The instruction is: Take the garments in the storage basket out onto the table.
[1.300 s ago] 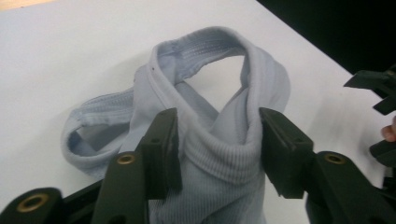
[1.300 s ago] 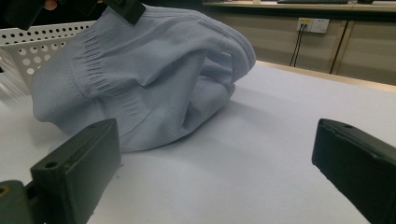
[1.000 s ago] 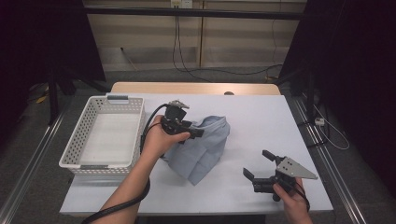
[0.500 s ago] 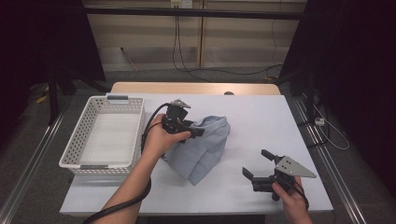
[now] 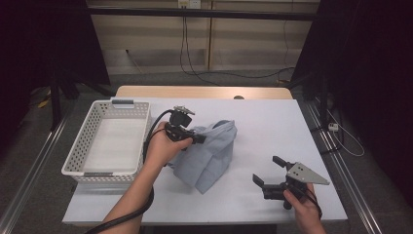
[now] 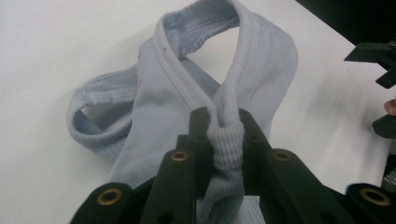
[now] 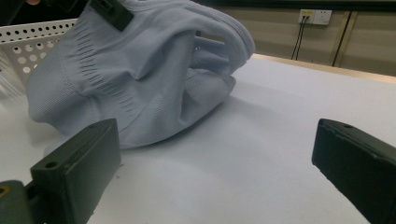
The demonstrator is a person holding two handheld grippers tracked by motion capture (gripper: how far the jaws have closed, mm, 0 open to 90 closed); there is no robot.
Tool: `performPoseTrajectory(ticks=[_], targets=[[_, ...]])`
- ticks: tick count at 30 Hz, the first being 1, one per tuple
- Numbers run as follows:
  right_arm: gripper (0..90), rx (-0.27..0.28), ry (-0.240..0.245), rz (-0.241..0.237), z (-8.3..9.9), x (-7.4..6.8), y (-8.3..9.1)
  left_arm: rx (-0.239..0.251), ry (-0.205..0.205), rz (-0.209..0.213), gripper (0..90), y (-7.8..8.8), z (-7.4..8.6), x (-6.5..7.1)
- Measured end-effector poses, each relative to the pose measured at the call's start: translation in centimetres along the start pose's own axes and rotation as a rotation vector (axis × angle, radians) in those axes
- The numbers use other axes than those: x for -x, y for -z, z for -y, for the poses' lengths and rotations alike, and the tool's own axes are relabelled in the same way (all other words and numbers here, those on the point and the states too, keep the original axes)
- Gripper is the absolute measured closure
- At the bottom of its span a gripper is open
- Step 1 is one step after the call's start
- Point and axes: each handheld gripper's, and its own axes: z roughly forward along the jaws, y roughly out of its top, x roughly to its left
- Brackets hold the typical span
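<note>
Three cameras: one fixed above my side of the table, one riding on each of my grippers.

The high view looks forward and down over the whole white table (image 5: 272, 122), with my forearms entering from the bottom edge. My left gripper (image 6: 219, 122) carries a camera looking along its jaws, very close on the pale blue garment (image 6: 233, 70). The camera on my right gripper (image 7: 215, 154) sits low near the tabletop, facing the same garment from farther off, towards the white basket (image 7: 28, 39). All three views share the garment.
</note>
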Motion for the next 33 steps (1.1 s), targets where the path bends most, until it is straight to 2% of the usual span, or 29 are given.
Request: performPoseTrajectory(ticks=[6,11,18,25,33], targets=[[1.0,-0.016,-0.03,0.003,0.1,0.1,-0.2,0.005,0.031,-0.002,81.3,1.0,0.4,-0.5],[1.0,-0.023,-0.026,0.002,0.1,0.0,-0.4,0.01,0.035,-0.003,81.9,1.8,0.8,-0.8],[1.1,-0.031,-0.029,0.002,0.0,-0.2,-0.6,0.025,0.07,0.009,82.2,2.6,1.6,-1.3],[1.1,-0.054,-0.025,-0.014,0.0,-0.5,-0.8,0.019,0.066,0.002,82.3,3.5,2.1,-1.7],[1.1,-0.083,-0.026,-0.026,-0.3,-0.8,-1.8,0.024,0.079,0.005,82.5,3.5,2.4,-2.0]])
